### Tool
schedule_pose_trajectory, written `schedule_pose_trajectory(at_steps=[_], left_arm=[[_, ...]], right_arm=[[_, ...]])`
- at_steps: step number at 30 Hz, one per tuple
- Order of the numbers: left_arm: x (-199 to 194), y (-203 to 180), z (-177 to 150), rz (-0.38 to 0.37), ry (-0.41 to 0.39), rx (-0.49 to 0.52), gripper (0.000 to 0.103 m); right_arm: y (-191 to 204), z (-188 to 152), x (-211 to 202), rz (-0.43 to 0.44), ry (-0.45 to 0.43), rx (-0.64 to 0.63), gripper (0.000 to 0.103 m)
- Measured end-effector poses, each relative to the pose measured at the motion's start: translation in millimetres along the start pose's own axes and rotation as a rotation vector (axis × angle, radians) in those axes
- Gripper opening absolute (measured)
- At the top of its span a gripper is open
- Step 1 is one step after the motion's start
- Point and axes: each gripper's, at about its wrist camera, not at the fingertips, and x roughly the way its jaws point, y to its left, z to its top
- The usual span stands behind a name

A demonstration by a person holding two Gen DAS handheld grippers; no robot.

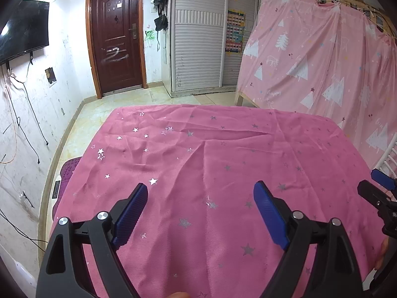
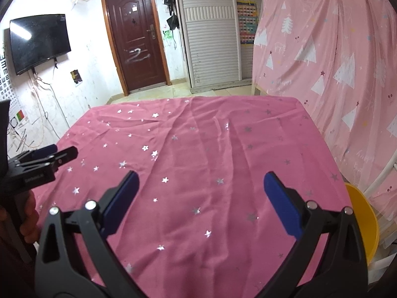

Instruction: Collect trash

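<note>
A table covered with a pink cloth with silver stars (image 1: pixel 223 154) fills both views (image 2: pixel 211 149). No piece of trash shows on it in either view. My left gripper (image 1: pixel 201 188) is open and empty, held above the near part of the cloth. My right gripper (image 2: pixel 201 177) is open and empty too, above the near right part. The right gripper shows at the right edge of the left wrist view (image 1: pixel 379 191). The left gripper shows at the left edge of the right wrist view (image 2: pixel 42 159).
A yellow container (image 2: pixel 367 223) stands by the table's right side. A pink curtain with white trees (image 2: pixel 335 49) hangs to the right. A brown door (image 1: pixel 116 37), a white shutter cabinet (image 1: pixel 198 37) and a wall TV (image 2: pixel 39 41) are beyond the table.
</note>
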Motion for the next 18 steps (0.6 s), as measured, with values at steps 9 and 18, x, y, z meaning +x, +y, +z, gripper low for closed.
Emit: schedule_pose_trajectory(at_steps=[9,18], left_arm=[[1.1,-0.1,-0.4,-0.001,0.003,-0.001,0.081],[2.3,-2.0,0.2,-0.003,0.011,0.002,0.081]], right_arm=[[-0.1,-1.1,-0.4,0.000,0.002,-0.003,0.097],[0.1,-0.6,-0.3,0.001,0.002,-0.003,0.097]])
